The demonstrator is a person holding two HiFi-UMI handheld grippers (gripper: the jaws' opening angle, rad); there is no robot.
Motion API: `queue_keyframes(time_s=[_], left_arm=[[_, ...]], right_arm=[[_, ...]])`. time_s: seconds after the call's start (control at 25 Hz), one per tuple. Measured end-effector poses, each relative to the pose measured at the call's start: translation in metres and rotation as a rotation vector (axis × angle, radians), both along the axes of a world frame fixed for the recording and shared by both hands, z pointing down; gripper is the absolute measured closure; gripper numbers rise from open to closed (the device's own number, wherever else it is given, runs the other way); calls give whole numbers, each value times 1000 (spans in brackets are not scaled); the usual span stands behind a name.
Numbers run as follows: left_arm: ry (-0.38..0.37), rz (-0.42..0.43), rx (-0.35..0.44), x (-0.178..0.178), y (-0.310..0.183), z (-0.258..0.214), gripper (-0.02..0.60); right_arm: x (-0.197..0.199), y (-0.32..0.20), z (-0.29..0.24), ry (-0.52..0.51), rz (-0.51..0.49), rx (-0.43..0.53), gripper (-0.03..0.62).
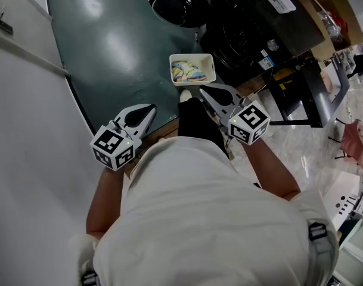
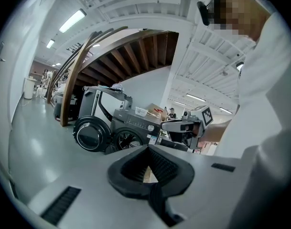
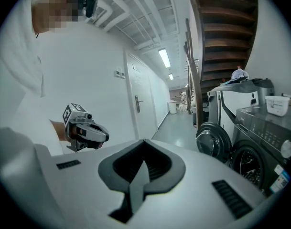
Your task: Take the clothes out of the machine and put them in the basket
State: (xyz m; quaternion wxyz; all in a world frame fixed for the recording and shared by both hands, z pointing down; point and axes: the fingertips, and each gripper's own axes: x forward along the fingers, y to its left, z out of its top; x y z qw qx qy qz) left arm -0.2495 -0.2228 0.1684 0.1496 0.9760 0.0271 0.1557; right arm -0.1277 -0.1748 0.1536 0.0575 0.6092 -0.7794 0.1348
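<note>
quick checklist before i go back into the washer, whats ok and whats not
1. Left tongs empty: ok, shut on nothing.
2. Right tongs empty: ok, shut on nothing.
3. Tongs open for a grab: not ok, both are shut.
4. Round black washing machine door open: ok, swung wide.
5. White rectangular plastic basket in place: ok, on the floor by the machine, with colourful clothes in it.
6. Clothes left in the drum: cannot tell, its inside is not visible.

glossy dark floor (image 1: 109, 46); white plastic basket (image 1: 192, 56) holding soft cloth clothes (image 1: 189, 72); machine (image 1: 247, 34) smooth, dark, shiny.
</note>
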Motion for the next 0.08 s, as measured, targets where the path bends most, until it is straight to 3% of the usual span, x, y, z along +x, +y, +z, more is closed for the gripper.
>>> queue_keyframes(time_s=[0.08], left_arm=[[-1,-5,-1,-2,-3,1,584]], right_arm=[[-1,-4,1,1,-3,-1,588]])
